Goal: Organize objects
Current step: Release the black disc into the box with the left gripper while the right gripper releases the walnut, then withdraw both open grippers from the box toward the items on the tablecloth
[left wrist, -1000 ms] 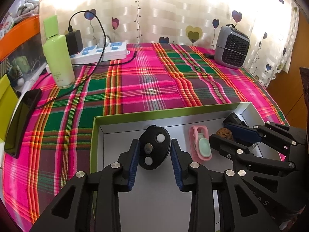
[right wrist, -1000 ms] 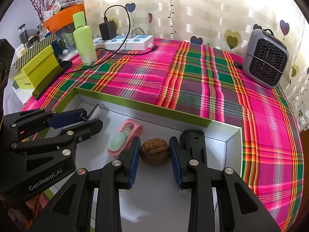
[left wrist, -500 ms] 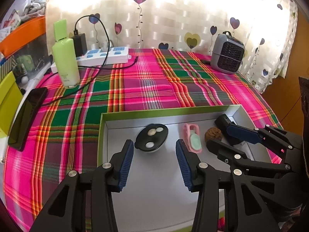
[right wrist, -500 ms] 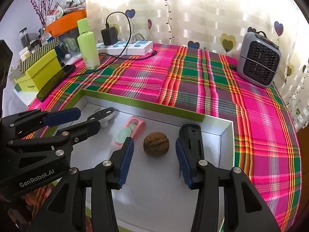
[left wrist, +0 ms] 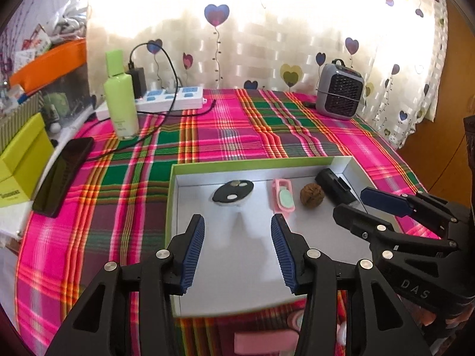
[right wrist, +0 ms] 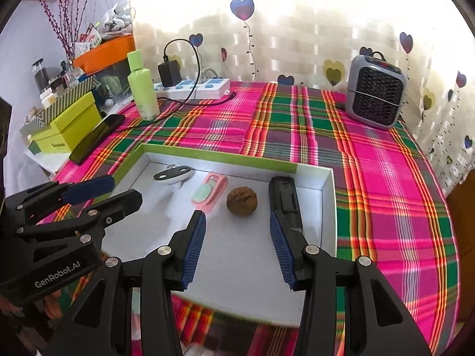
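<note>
both sets of jaws just opened and backed away, left gripper (left wrist: 237, 246) off the black oval piece (left wrist: 233, 193), right gripper (right wrist: 237, 246) off the walnut (right wrist: 242, 200); nothing between either pair now. set down in a row at mid-frame inside the green-rimmed box (left wrist: 178, 167), beside the pink item (left wrist: 283, 198) and black clip (left wrist: 335, 187). likely free to fetch more.
</note>
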Available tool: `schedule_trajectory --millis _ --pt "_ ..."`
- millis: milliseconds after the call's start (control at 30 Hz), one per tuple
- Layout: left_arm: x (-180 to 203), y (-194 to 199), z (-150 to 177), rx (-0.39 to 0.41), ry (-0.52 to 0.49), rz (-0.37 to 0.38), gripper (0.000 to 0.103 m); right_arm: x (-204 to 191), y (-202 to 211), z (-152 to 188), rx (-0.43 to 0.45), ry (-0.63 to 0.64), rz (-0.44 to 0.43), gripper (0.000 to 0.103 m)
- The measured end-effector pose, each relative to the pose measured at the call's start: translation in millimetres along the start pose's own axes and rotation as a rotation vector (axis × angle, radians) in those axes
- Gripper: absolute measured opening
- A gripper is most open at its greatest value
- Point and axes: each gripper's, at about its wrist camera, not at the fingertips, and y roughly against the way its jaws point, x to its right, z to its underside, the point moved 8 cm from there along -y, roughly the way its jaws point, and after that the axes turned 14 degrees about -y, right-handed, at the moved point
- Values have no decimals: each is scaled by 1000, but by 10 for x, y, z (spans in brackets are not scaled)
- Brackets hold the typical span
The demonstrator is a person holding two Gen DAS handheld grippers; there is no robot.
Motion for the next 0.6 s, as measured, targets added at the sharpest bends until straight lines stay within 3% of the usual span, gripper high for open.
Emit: schedule_trajectory --millis 600 --pt "174 486 325 43 0 -2 46 -73 446 408 43 -26 -7 46"
